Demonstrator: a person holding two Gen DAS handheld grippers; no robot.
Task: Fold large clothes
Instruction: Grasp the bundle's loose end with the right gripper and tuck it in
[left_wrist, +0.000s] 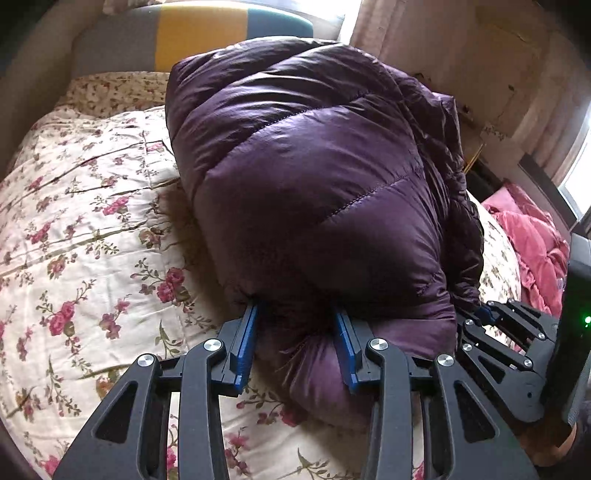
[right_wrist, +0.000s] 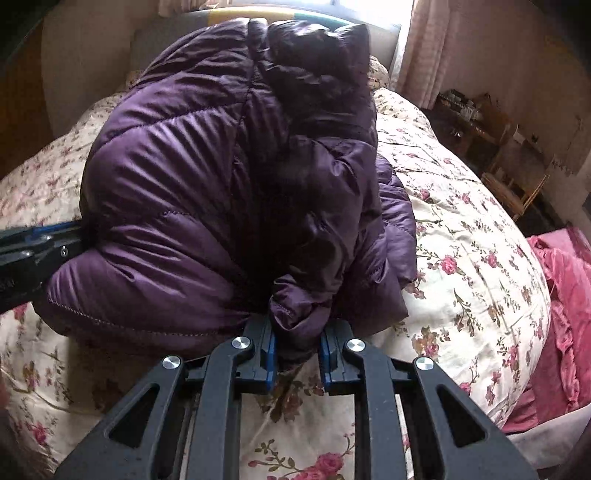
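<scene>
Presently, left wrist view: purple down jacket (left_wrist: 314, 177), bundled and puffy, lying on a floral bedspread (left_wrist: 81, 229). Left gripper (left_wrist: 297, 314) with blue fingers (left_wrist: 248, 332) clamped on a fat fold at the jacket's near edge. Right gripper (left_wrist: 480, 314) at the jacket's right edge, its fingertips hidden. Pink cloth (left_wrist: 532, 243) far right.

Right wrist view: jacket (right_wrist: 207, 177) mid-bed; right gripper (right_wrist: 297, 325) pinching a bunched fold; left gripper (right_wrist: 79, 230) at the jacket's left side; bedspread (right_wrist: 461, 236) beneath.
</scene>
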